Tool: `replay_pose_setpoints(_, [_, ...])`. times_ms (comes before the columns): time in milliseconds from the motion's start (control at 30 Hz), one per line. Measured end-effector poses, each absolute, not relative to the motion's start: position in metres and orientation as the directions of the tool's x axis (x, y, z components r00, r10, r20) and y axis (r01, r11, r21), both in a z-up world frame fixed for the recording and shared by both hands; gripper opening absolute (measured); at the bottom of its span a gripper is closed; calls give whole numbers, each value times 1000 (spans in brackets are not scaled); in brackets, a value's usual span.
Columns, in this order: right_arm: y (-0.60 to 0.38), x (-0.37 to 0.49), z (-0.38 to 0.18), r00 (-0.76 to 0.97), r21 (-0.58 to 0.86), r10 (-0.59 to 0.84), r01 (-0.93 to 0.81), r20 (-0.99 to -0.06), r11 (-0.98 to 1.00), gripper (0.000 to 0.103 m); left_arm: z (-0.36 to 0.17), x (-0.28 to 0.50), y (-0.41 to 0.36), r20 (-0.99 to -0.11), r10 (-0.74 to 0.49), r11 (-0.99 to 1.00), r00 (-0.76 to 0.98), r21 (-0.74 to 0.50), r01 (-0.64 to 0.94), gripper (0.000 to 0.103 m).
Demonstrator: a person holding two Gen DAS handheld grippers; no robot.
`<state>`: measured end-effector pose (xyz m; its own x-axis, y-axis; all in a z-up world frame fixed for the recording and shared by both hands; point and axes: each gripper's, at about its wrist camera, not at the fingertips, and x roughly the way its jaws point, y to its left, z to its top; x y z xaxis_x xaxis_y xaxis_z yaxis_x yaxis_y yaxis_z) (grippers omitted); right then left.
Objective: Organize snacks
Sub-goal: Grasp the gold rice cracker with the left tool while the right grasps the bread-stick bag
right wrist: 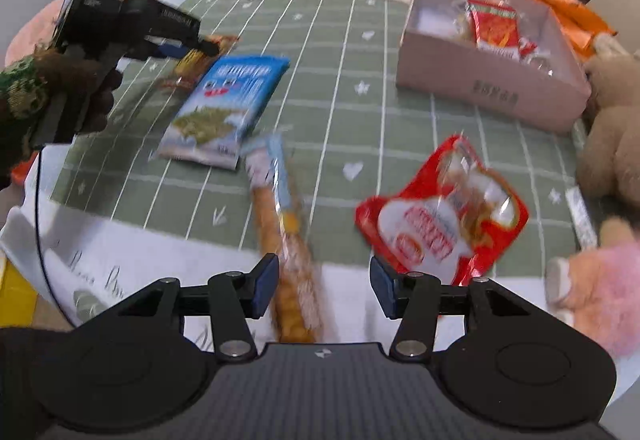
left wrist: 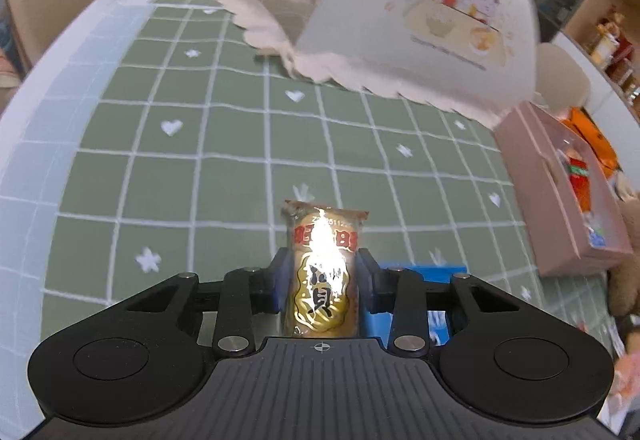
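We see the left gripper (left wrist: 323, 282) pinching a small gold snack packet (left wrist: 322, 272) between its blue pads, packet upright, raised above the green checked tablecloth (left wrist: 200, 144). In the right wrist view that same gripper sits at upper left, held by a gloved hand (right wrist: 60, 96), just beside a blue snack bag (right wrist: 226, 108) lying flat on the cloth. The right gripper (right wrist: 323, 288) has its fingers spread apart, nothing between the pads; a long orange-and-blue snack stick (right wrist: 280, 216) lies under the gap, blurred, and we cannot tell whether it touches either pad. A red snack pouch (right wrist: 442, 212) lies to the right of the stick, near the right finger. A pink box (right wrist: 492, 80) sits further back on the right with red packets (right wrist: 494, 26) inside; orange packets (right wrist: 572, 16) lie beyond it. A white mesh food cover (left wrist: 420, 12) stands at the far side. Plush toys (right wrist: 612, 144) sit at the right table edge.
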<state>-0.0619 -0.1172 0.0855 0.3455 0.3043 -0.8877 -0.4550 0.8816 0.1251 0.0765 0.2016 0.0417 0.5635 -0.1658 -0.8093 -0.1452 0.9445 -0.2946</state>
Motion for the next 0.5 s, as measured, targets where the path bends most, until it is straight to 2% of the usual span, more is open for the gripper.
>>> replay_pose_setpoints(67, [-116, -63, 78, 327, 129, 303, -462, -895, 878, 52, 46, 66, 199, -784, -215, 939, 583, -331, -99, 39])
replay_pose_setpoints(200, [-104, -58, 73, 318, 122, 308, -491, -896, 863, 53, 65, 26, 199, -763, -232, 940, 603, -335, -63, 39])
replay_pose_setpoints(367, [-85, -49, 75, 371, 39, 288, -554, -883, 832, 53, 81, -17, 199, -739, -309, 898, 599, -434, -72, 39])
replay_pose_setpoints(500, [-76, -33, 74, 438, -36, 242, -537, -866, 843, 53, 81, -41, 182, -738, -364, 873, 568, -483, -69, 39])
